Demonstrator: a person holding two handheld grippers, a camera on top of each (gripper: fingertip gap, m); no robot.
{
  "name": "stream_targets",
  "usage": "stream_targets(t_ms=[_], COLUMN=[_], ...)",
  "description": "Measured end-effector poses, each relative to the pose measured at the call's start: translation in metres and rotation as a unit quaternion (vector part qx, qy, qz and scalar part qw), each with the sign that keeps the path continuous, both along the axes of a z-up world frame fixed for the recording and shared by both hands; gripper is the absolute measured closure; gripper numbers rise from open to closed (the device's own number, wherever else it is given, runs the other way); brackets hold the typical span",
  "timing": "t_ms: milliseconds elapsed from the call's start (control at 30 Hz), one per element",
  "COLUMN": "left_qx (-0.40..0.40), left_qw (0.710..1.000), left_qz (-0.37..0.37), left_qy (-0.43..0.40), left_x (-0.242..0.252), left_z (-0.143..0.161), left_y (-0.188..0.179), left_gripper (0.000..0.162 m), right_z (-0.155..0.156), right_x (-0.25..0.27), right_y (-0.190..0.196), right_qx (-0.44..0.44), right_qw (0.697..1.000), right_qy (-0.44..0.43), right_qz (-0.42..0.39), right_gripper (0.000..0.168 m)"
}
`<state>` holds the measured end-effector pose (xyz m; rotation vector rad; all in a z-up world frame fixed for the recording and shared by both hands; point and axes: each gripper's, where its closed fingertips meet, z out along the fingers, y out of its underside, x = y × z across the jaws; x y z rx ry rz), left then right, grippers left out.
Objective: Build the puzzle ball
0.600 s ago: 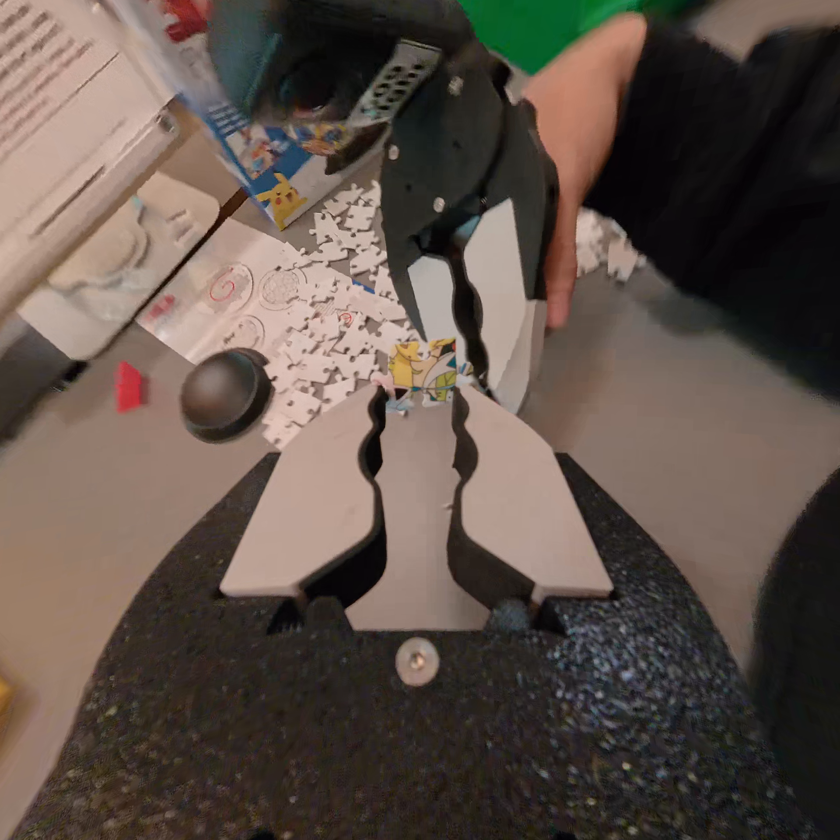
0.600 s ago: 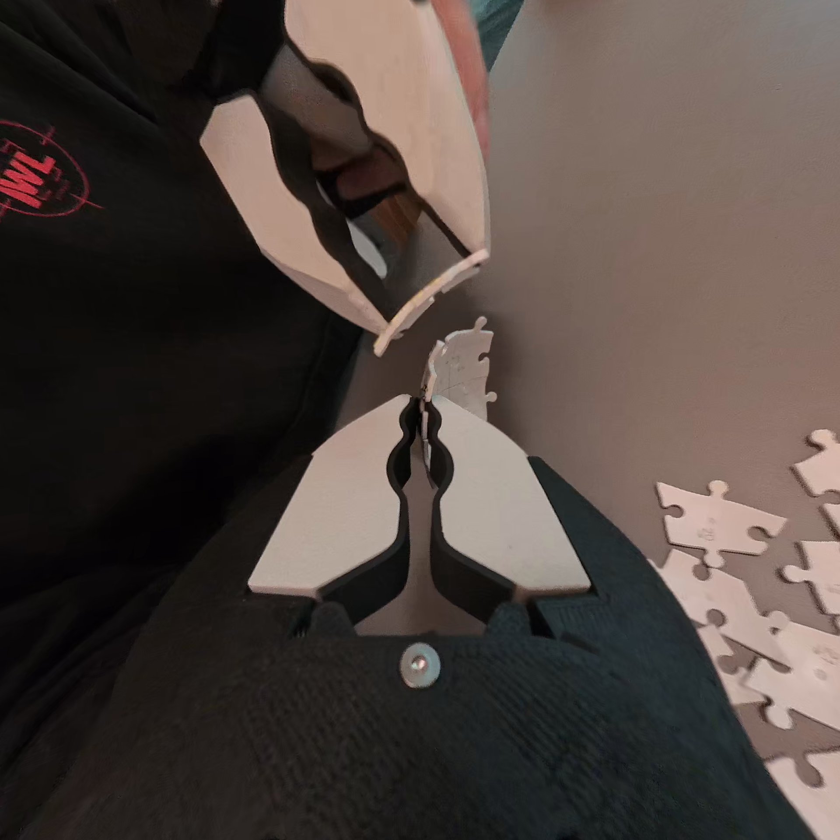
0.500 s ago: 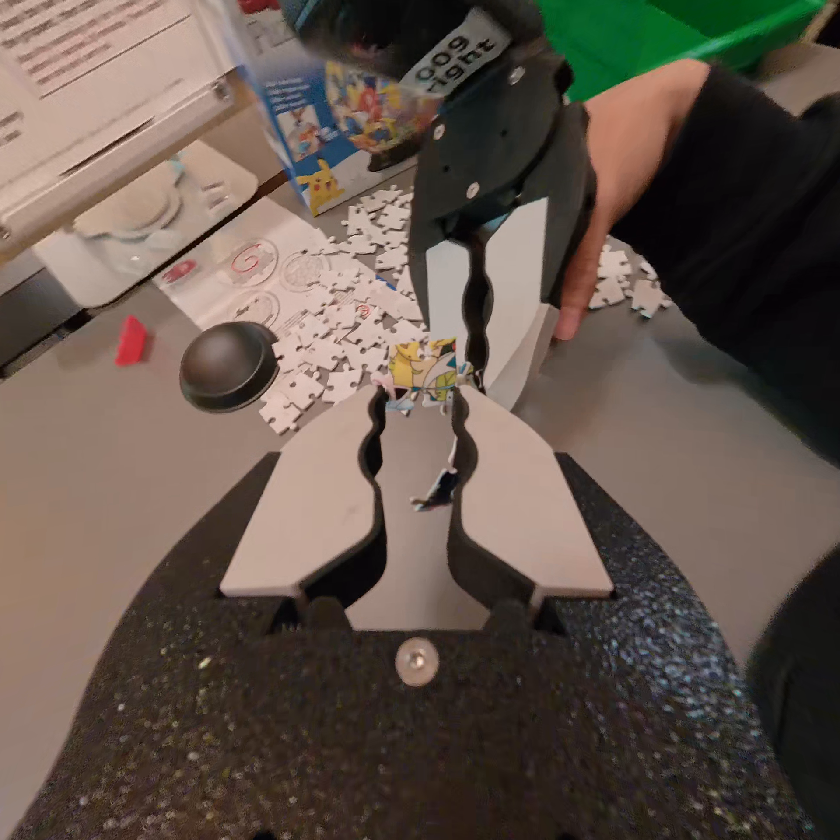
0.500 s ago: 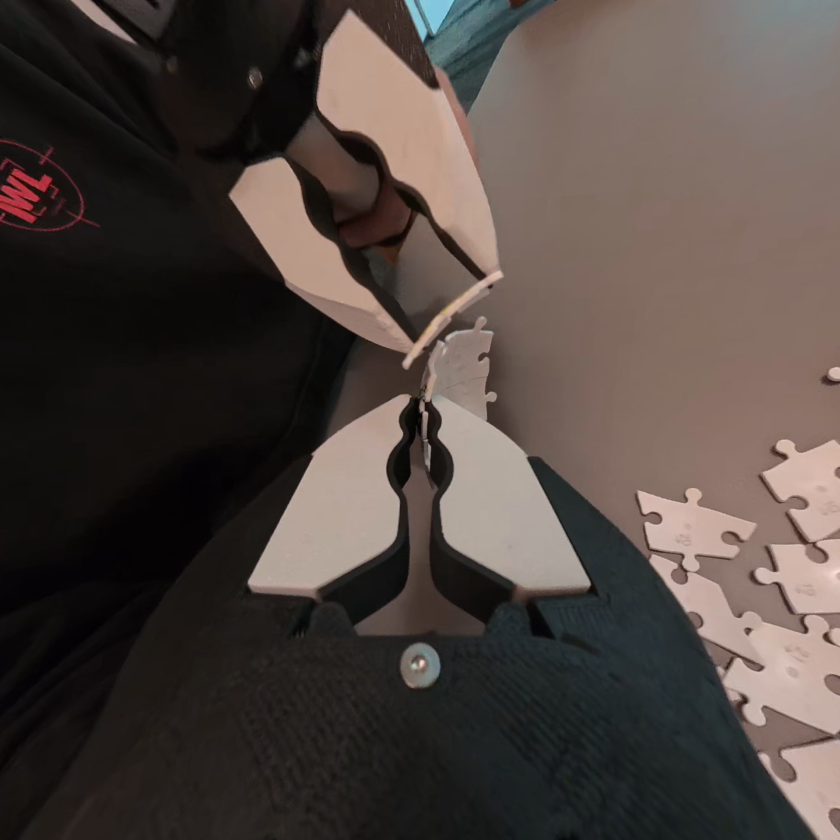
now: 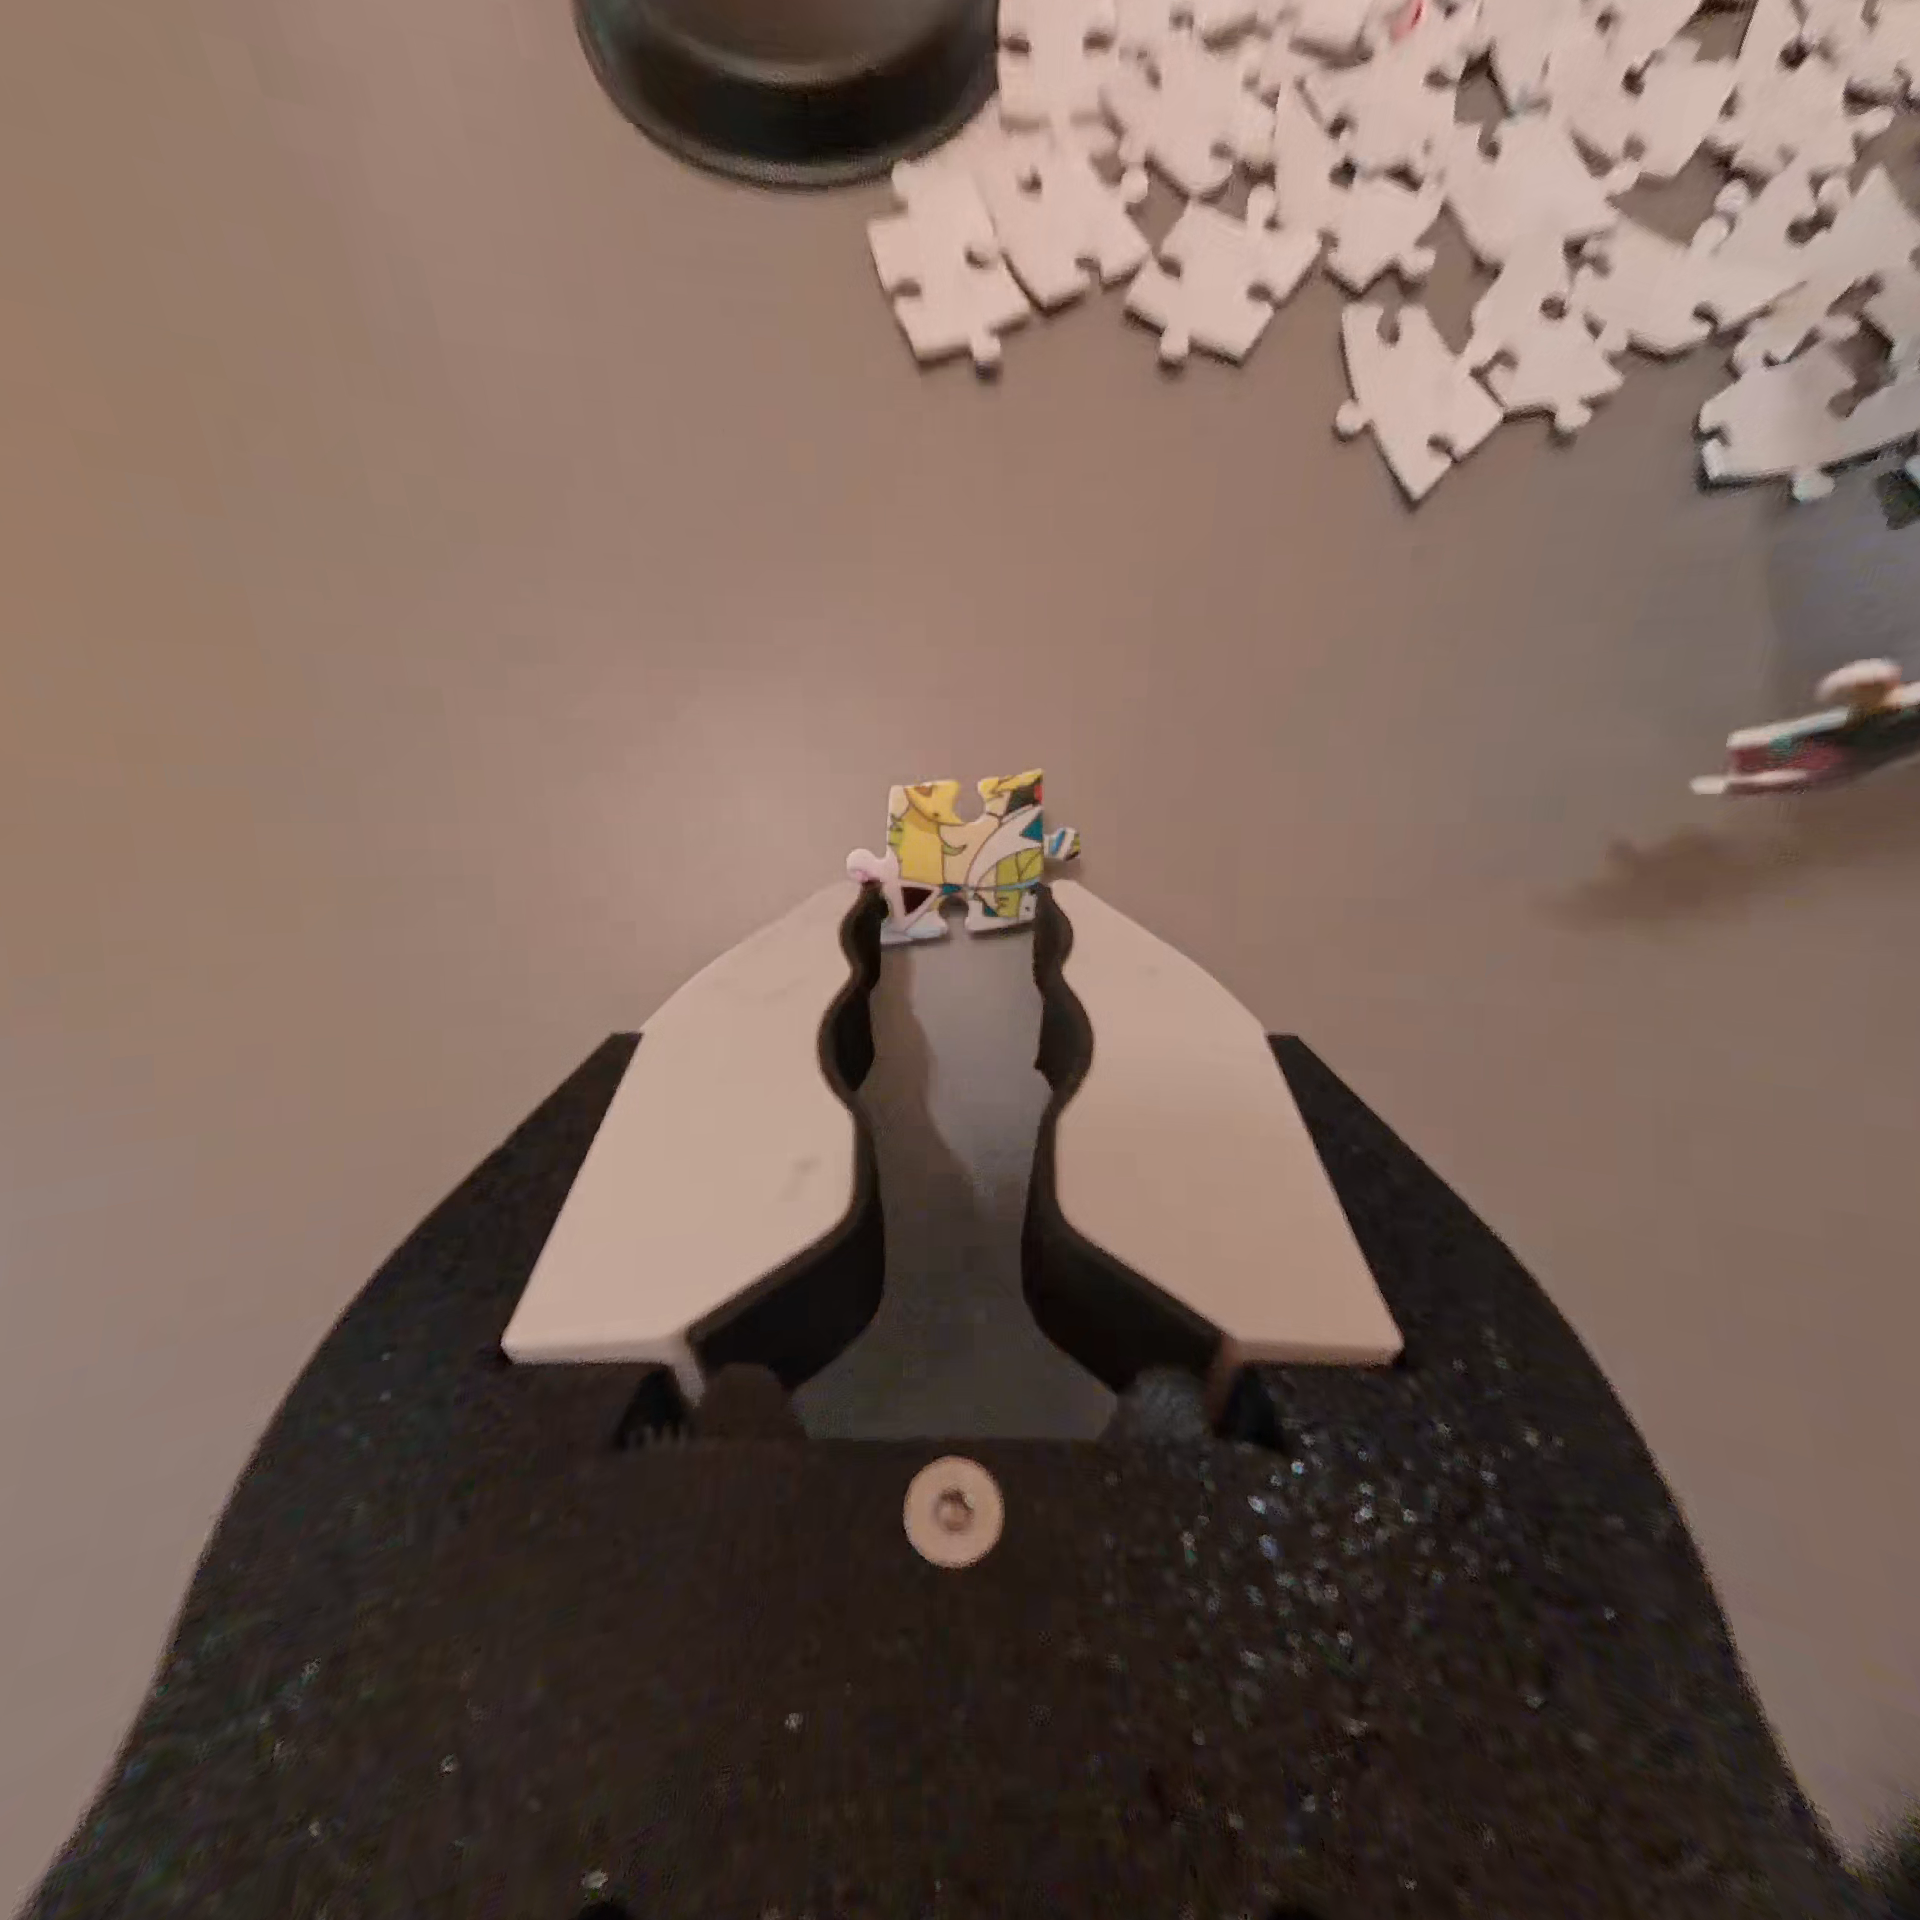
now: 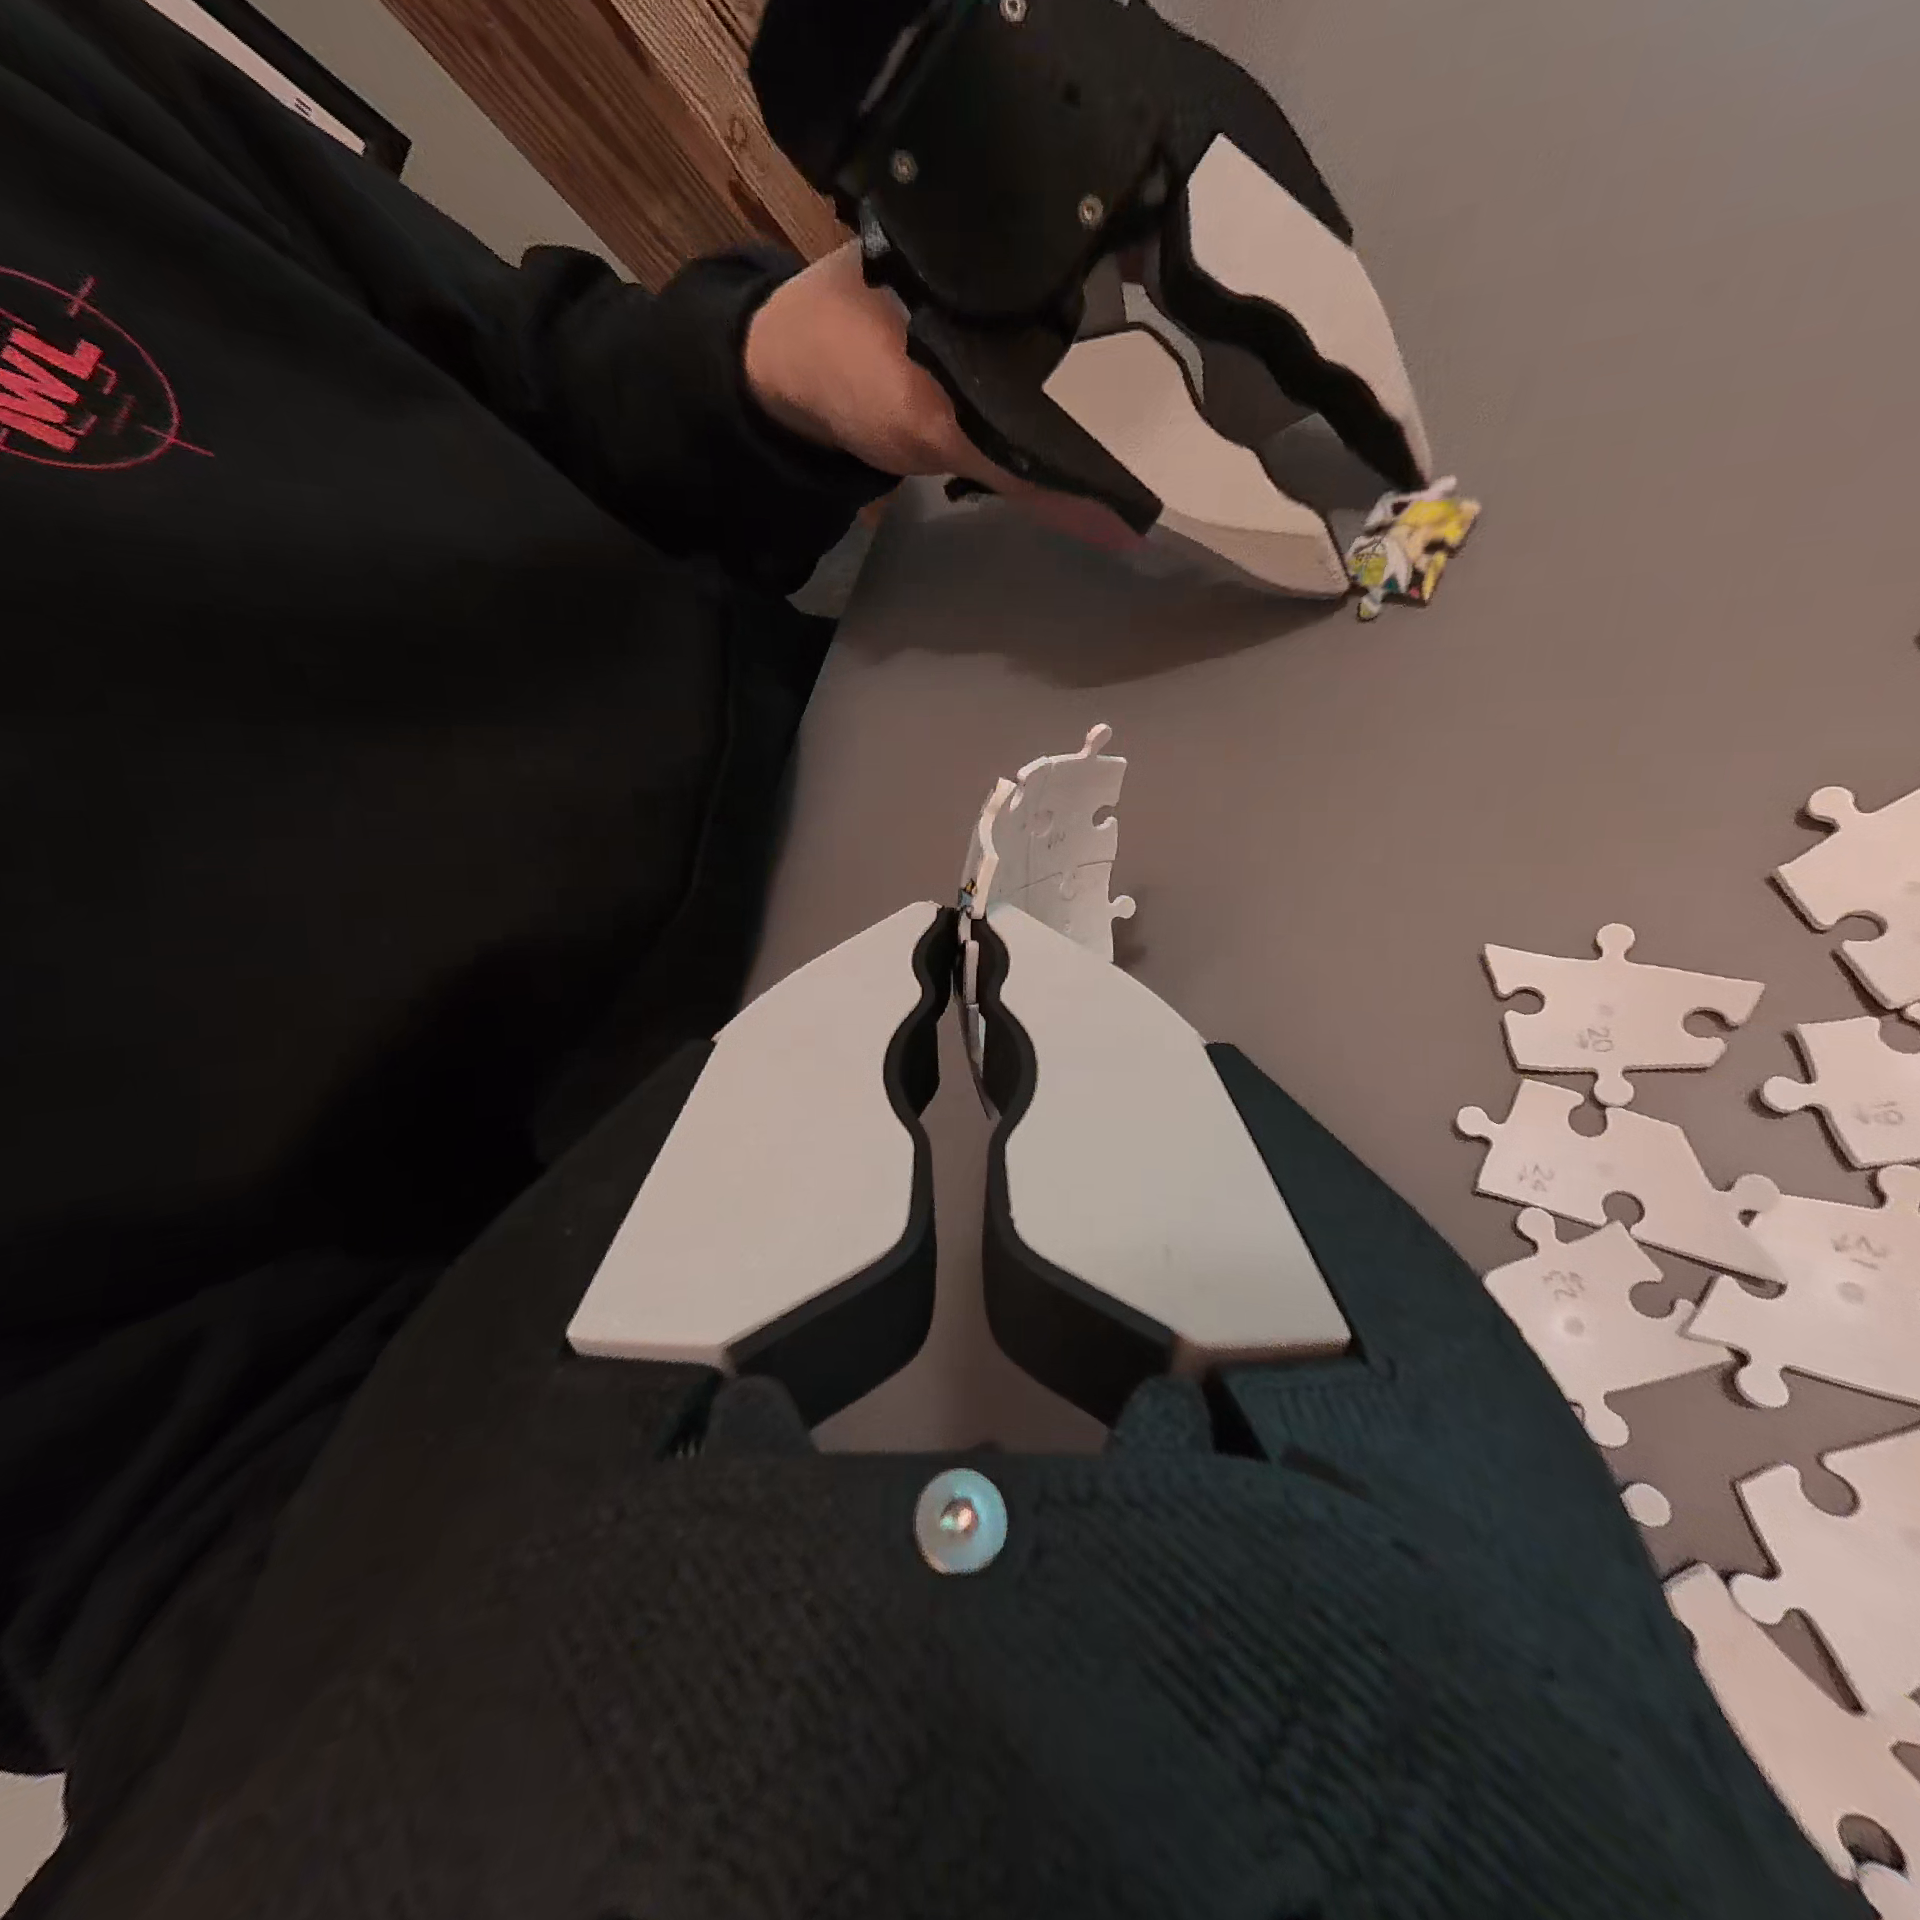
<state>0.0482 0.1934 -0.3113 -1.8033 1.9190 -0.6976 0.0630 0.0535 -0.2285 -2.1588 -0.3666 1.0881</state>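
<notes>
My left gripper is shut on a small colourful section of two joined puzzle pieces, held by its edges between the fingertips, low over the grey table. In the right wrist view the left gripper is at the top with that section near the table surface. My right gripper is shut on a curved section of joined pieces, white backs showing, held upright above the table. That section shows blurred at the right edge of the left wrist view.
A heap of loose face-down white pieces lies at the far right, also in the right wrist view. A black dome-shaped stand sits at the far edge. A person's black sleeve and torso fill the left; a wooden board is behind. Tip to tip, the grippers are about 15 cm apart.
The two grippers were tip to tip with their sections close together. Now the left gripper has moved away and down toward the table, still holding its colourful section. The right gripper keeps its grip.
</notes>
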Motion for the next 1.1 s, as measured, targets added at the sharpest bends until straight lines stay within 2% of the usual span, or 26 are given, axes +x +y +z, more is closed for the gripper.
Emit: stream_targets(t_ms=[100,133,200,267,333,400,433,500,567,667,800,900,967,1033,1100], left_qx=[0.008,0.008,0.014,0.059,0.126,0.188,0.195,0.172,0.157,0.127,0.115,0.099,0.028,-0.056,-0.084], left_qw=[1.000,1.000,0.998,0.988,0.958,0.912,0.893,0.874,0.870,0.870,0.898,0.945,0.978,0.987,0.990], left_qz=[-0.004,-0.014,-0.056,-0.129,-0.253,-0.365,-0.406,-0.453,-0.467,-0.473,-0.415,-0.292,-0.173,-0.116,-0.101], left_qy=[-0.004,-0.002,-0.024,-0.062,-0.043,-0.005,0.003,0.022,0.027,0.062,0.085,0.110,0.112,0.091,0.055], left_x=[0.000,-0.001,0.002,0.007,0.003,-0.001,-0.001,0.001,0.008,0.006,0.006,0.004,0.003,0.000,-0.002], left_z=[0.000,0.001,0.013,0.033,0.036,0.026,0.020,0.009,0.005,-0.001,-0.001,-0.001,0.001,0.004,0.010], left_y=[-0.001,-0.003,-0.005,0.000,0.005,0.015,0.017,0.015,0.011,0.005,0.001,-0.002,-0.011,-0.030,-0.040], left_gripper=[0.133,0.125,0.118,0.113,0.113,0.110,0.110,0.121,0.128,0.140,0.143,0.143,0.144,0.137,0.131], right_z=[-0.001,-0.001,-0.001,0.000,0.000,-0.001,-0.001,-0.001,-0.002,-0.001,-0.002,-0.003,-0.004,-0.004,-0.004], right_x=[0.000,0.000,0.001,0.001,0.001,0.000,-0.001,-0.003,-0.005,-0.003,0.001,0.001,0.001,0.001,0.002], right_y=[0.000,0.000,0.000,0.000,0.000,0.001,0.001,0.002,0.001,0.000,0.000,0.000,0.000,0.001,0.000], right_qx=[-0.001,-0.002,-0.001,0.001,0.002,0.000,-0.001,-0.003,-0.003,-0.002,0.000,-0.002,-0.003,-0.004,-0.004], right_qw=[1.000,1.000,1.000,1.000,1.000,1.000,1.000,1.000,1.000,1.000,1.000,1.000,1.000,1.000,1.000], right_qy=[0.001,0.001,0.001,0.001,0.002,0.001,-0.001,-0.004,-0.007,-0.006,-0.001,0.003,0.004,0.004,0.005], right_qz=[0.000,0.000,-0.001,-0.002,-0.002,0.001,0.003,0.008,0.012,0.007,0.002,0.000,0.000,-0.001,0.000], right_gripper=[0.165,0.165,0.166,0.166,0.166,0.166,0.166,0.166,0.166,0.166,0.166,0.166,0.166,0.166,0.166])
